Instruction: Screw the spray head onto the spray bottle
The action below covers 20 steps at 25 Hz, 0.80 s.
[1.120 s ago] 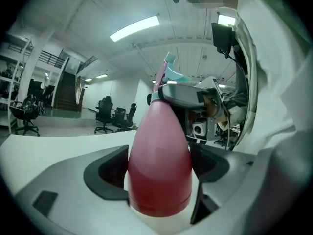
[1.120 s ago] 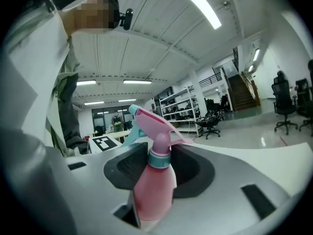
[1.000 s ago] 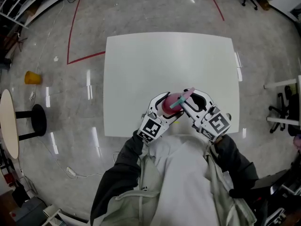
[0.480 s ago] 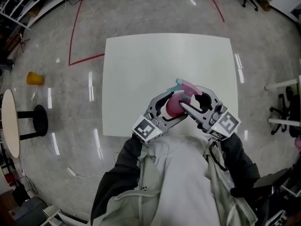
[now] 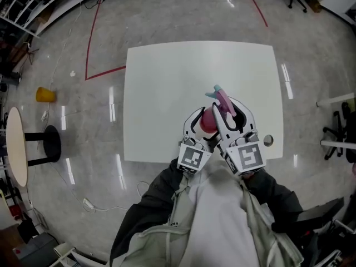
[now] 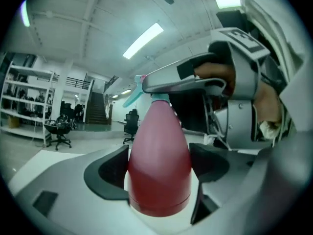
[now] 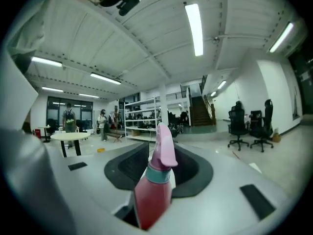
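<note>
Looking steeply down past a pale grey hooded top (image 5: pixel 217 216) with dark sleeves, both tools meet just in front of the chest, over the near edge of a white square table (image 5: pixel 167 88). Left gripper (image 5: pixel 201 125): jaws closed partway against the wide lower body of a red cone-shaped plastic spray bottle (image 5: pixel 207 121); in the left gripper view the bottle (image 6: pixel 159 165) fills the gap between the dark pads (image 6: pixel 105 173), narrow end pointing away from the camera. Right gripper (image 5: pixel 229 115): jaws drawn in on the pink spray head with a teal collar (image 5: pixel 221 99), which sits on the bottle's neck. In the right gripper view the spray head (image 7: pixel 164 141) stands between the dark pads, with the red body (image 7: pixel 151 195) slanting down toward the camera. How far the collar is threaded on cannot be told. The left gripper view shows a right gripper (image 6: pixel 195 82) jaw lying across the bottle's top. Beyond the table: glossy grey floor (image 5: pixel 167 15), a red taped line (image 5: pixel 89 43), a small yellow object (image 5: pixel 45 95), a round black stool (image 5: pixel 47 143). Farther off, in the right gripper view: black office chairs (image 7: pixel 239 124) and white shelving (image 7: pixel 139 119).
</note>
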Each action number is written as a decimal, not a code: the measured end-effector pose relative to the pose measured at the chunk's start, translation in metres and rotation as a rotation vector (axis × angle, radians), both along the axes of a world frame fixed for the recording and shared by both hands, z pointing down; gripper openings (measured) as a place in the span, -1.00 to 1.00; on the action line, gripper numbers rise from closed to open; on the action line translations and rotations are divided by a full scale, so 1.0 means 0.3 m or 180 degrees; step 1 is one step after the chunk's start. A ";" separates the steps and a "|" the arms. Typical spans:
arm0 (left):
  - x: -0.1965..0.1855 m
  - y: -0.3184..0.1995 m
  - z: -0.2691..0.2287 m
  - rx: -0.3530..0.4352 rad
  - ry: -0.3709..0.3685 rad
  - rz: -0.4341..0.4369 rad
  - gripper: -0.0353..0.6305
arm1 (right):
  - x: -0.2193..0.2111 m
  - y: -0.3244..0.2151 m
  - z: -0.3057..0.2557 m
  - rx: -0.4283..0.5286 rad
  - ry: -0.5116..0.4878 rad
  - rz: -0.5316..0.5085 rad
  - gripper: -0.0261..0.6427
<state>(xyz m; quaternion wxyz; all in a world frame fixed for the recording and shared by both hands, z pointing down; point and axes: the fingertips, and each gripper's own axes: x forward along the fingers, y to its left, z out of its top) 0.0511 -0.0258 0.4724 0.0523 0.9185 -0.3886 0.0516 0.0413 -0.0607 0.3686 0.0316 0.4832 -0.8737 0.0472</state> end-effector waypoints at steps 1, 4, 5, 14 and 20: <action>0.002 0.005 -0.023 0.0010 0.0187 0.0042 0.31 | -0.012 0.010 -0.029 0.0163 0.0011 -0.0080 -0.56; -0.013 0.034 -0.117 0.0035 0.0825 0.0262 0.31 | -0.029 0.065 -0.112 0.0558 -0.0201 -0.0754 -0.55; -0.023 0.043 -0.139 0.0040 0.0929 0.0345 0.31 | -0.026 0.086 -0.126 0.0589 -0.0314 -0.1037 -0.54; -0.035 0.084 -0.156 0.0034 0.0982 0.0805 0.31 | -0.048 0.123 -0.150 0.0406 -0.0611 -0.1915 -0.54; -0.070 -0.030 -0.070 0.0134 -0.0023 -0.0171 0.26 | 0.010 0.004 -0.020 -0.0119 -0.0156 -0.0179 -0.59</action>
